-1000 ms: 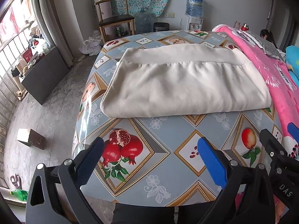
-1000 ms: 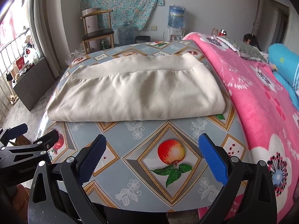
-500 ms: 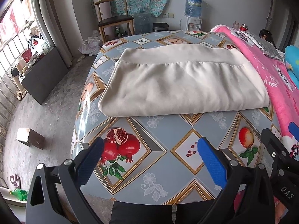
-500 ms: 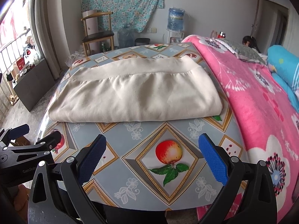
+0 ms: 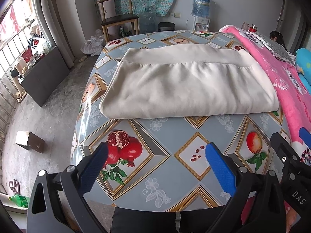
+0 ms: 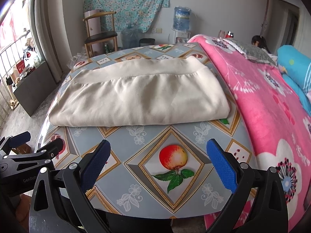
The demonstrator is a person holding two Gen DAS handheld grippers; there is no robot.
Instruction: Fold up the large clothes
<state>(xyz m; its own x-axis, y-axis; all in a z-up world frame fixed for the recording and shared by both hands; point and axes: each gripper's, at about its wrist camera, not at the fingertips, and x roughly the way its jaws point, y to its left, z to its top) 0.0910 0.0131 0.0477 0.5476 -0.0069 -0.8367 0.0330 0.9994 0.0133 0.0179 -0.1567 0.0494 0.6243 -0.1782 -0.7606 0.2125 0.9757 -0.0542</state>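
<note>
A cream garment (image 5: 186, 85) lies folded into a flat rectangle on the table with the fruit-print cloth (image 5: 155, 167). It also shows in the right wrist view (image 6: 140, 97). My left gripper (image 5: 155, 155) is open and empty, held back over the table's near edge, well short of the garment. My right gripper (image 6: 158, 153) is open and empty, beside it to the right, also short of the garment. Each gripper shows at the edge of the other's view.
A bed with a pink blanket (image 6: 272, 104) borders the table on the right. A wooden chair (image 5: 118, 21), a water dispenser (image 5: 201, 9) and a bin stand behind the table. A dark cabinet (image 5: 42, 77) and a small box (image 5: 29, 141) are on the floor at left.
Both grippers have drifted slightly back and up from the table. The garment lies as before. Both jaws stay open.
</note>
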